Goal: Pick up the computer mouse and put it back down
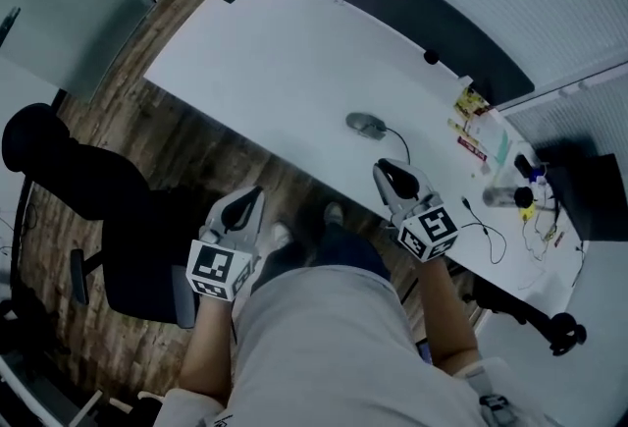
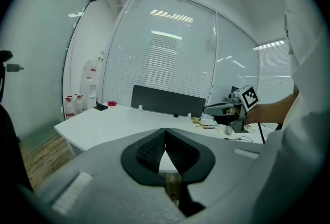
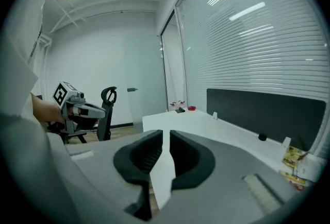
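Small grey oval computer mouse (image 1: 367, 126) on the white table (image 1: 285, 52), a little right of centre in the head view and close to the table's lower edge. Thin black cable (image 1: 400, 142) trailing from its right end toward the lower right. Long axis roughly left to right across the frame, tipped slightly downward at the cable end.

Right gripper (image 1: 390, 176) just below and a touch right of the mouse, over the table's near edge, pointing up-left toward it; near, but not touching. Fingers (image 3: 186, 155) all but together in the right gripper view, only a thin slit of white table showing between the pads, nothing held.

Left gripper (image 1: 250, 201) lower left of centre, out over the wood-look floor (image 1: 167, 140), off the table and well apart from the mouse. Fingers (image 2: 147, 152) pressed tip to tip in the left gripper view, empty.

Judged from this: right gripper plainly the nearer, so probably the one for the pick. Mouse ahead and slightly left of its fingers. Calls for spreading the fingers wider than the mouse's short side, coming over the body and closing across the narrow width, at right angles to the long axis. Cable close to the approach line, so a risk of snagging or dragging. Pick not yet begun
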`<act>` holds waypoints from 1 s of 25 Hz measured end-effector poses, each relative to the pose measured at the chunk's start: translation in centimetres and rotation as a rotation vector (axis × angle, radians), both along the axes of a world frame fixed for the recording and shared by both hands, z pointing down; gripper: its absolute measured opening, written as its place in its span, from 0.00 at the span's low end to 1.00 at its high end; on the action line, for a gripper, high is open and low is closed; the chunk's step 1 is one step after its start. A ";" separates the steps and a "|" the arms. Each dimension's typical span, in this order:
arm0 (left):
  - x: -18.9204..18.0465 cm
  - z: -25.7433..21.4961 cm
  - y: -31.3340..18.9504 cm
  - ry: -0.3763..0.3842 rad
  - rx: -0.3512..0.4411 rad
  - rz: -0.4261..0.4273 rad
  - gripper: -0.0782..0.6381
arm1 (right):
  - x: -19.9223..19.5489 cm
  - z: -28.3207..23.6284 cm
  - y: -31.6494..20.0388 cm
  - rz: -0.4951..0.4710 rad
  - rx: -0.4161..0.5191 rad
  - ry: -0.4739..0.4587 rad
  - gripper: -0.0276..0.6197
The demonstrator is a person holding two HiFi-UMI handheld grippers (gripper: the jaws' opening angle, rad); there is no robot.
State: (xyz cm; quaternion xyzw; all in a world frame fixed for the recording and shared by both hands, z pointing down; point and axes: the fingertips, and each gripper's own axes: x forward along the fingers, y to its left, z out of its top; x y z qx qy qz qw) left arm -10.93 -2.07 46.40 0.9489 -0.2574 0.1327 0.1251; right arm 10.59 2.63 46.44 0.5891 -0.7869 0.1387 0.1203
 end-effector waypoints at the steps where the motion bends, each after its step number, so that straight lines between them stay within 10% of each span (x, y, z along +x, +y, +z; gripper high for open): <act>1: -0.1 0.1 -0.1 -0.004 -0.006 -0.012 0.12 | 0.3 0.4 -0.5 -0.012 -0.008 0.005 0.09; 25: 3.5 2.9 -2.2 -0.142 -0.097 -0.306 0.12 | 6.8 13.9 -10.0 -0.345 -0.235 0.110 0.40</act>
